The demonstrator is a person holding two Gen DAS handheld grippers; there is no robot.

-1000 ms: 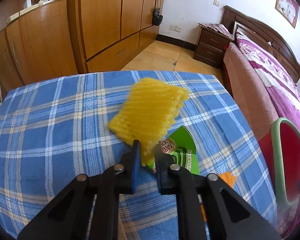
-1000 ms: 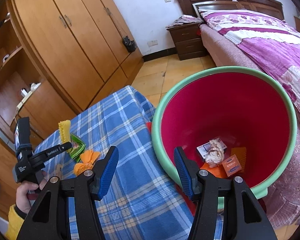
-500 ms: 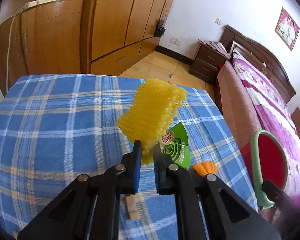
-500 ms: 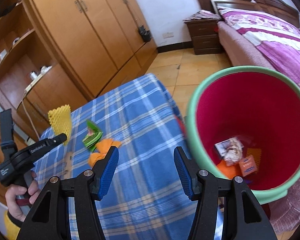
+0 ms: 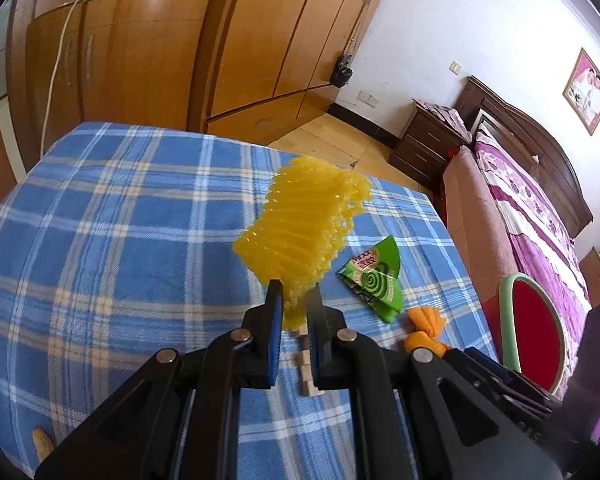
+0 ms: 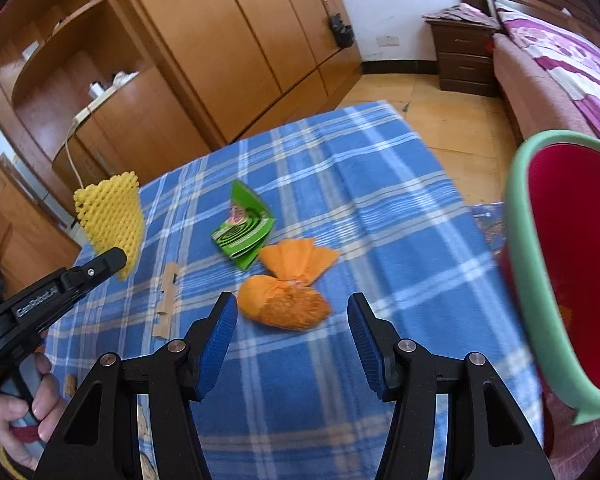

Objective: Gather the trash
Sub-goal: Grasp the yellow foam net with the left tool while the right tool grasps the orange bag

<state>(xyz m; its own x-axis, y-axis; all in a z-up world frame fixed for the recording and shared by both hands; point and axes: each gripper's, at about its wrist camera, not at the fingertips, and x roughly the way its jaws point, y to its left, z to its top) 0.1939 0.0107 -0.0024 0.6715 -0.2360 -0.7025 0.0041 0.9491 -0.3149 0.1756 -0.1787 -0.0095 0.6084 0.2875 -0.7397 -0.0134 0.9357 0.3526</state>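
Note:
My left gripper (image 5: 294,294) is shut on the lower edge of a yellow foam fruit net (image 5: 306,228), held up above the blue plaid tablecloth (image 5: 112,240). The right wrist view shows that net (image 6: 110,212) at the left, above the left gripper (image 6: 116,258). My right gripper (image 6: 292,312) stands open just short of an orange crumpled wrapper (image 6: 288,292), which lies on the cloth (image 6: 380,208). Beyond the wrapper lies a green mosquito-coil packet (image 6: 244,228). The red bin with a green rim (image 6: 560,264) stands at the table's right side.
A small wooden strip (image 6: 166,300) lies on the cloth left of the orange wrapper. A peanut shell (image 5: 42,442) sits near the front left edge. Wooden wardrobes (image 6: 220,40) stand behind the table. A bed (image 5: 540,220) and nightstand (image 5: 428,140) are to the right.
The left gripper has carried the yellow net up and back from the green packet. The right gripper has swung left, away from over the bin, toward the orange wrapper.

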